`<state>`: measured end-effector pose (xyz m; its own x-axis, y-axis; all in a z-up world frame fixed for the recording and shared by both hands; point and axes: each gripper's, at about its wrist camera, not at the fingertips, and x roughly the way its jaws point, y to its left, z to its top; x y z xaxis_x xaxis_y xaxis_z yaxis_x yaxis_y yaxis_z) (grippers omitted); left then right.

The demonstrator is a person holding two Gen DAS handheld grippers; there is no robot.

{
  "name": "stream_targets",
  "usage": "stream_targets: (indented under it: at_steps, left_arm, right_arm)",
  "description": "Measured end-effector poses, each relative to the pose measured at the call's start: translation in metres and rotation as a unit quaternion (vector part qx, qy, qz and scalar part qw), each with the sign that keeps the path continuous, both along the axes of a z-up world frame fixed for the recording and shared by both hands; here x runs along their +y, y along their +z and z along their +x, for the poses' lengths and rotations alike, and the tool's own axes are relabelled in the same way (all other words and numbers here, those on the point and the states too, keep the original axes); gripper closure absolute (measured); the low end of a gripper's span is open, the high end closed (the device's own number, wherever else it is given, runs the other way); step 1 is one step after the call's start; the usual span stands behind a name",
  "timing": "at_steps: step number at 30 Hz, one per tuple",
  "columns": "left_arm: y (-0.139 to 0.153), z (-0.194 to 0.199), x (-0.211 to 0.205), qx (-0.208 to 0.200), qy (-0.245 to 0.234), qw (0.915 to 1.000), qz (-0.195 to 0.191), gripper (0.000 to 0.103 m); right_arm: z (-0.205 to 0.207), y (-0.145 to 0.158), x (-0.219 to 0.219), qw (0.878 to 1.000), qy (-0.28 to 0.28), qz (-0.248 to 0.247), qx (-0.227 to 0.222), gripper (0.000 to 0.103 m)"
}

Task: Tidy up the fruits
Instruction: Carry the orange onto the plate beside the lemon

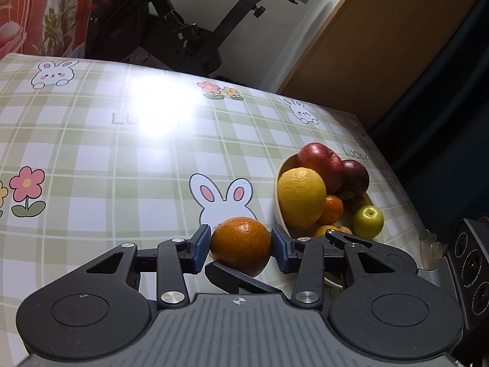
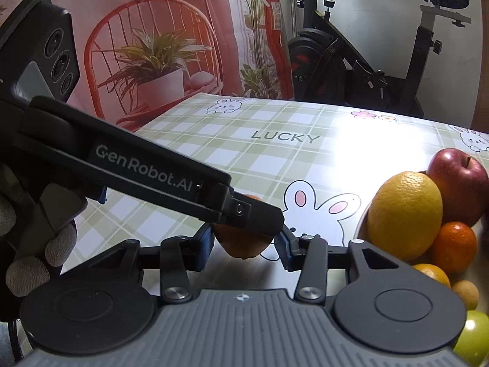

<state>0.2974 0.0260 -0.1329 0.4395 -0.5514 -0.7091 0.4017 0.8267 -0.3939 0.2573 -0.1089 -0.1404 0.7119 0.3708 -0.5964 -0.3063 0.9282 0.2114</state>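
Clamping the orange (image 1: 240,244) in the left claw (image 1: 241,248), both blue pads (image 1: 201,248) pressing on its flanks, jaws closed only as far as the fruit allows. Keeping the orange just beside the bowl (image 1: 277,192), on the bowl's left in the left wrist view, on the side where the lemon (image 1: 301,195) is bulging over the rim. Hovering low or resting on the counter (image 1: 122,153) there; not telling which from these views.

Reaching in at the same fruit with the right claw (image 2: 246,246), its pads (image 2: 205,244) standing either side of the orange (image 2: 244,244) in the right wrist view. Crossing it at an angle to the left claw, whose finger (image 2: 259,217) is lying over the fruit's top and hiding the contact. Not showing whether the right pads are pressing or merely flanking, so not guessing. Showing up in the left wrist view only as one dark finger (image 1: 232,276) slanting under the near side of the orange.

Judging the step: probably moving the orange into the bowl, a short shift toward the lemon and over the rim. Being round, offering no long axis to line up. Finding the bowl (image 2: 362,229) already crowded, with apples (image 1: 321,162) at its far side and a green fruit (image 1: 368,221) at its near right edge, so needing a gentle set-down to avoid a roll-off.
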Motion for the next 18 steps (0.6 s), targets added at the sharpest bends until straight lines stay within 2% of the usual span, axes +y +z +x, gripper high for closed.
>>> stream_targets:
  at_steps: [8, 18]
  left_arm:
    - [0.033, -0.020, -0.041, -0.038, -0.027, 0.9987, 0.022, 0.057]
    - [0.049, -0.030, -0.101, -0.054, -0.067, 0.9954, 0.043, 0.057]
  right_arm:
    - [-0.030, 0.023, -0.028, 0.998, -0.026, 0.029, -0.047, 0.057]
    - [-0.063, 0.039, -0.084, 0.992, -0.075, 0.062, -0.080, 0.057]
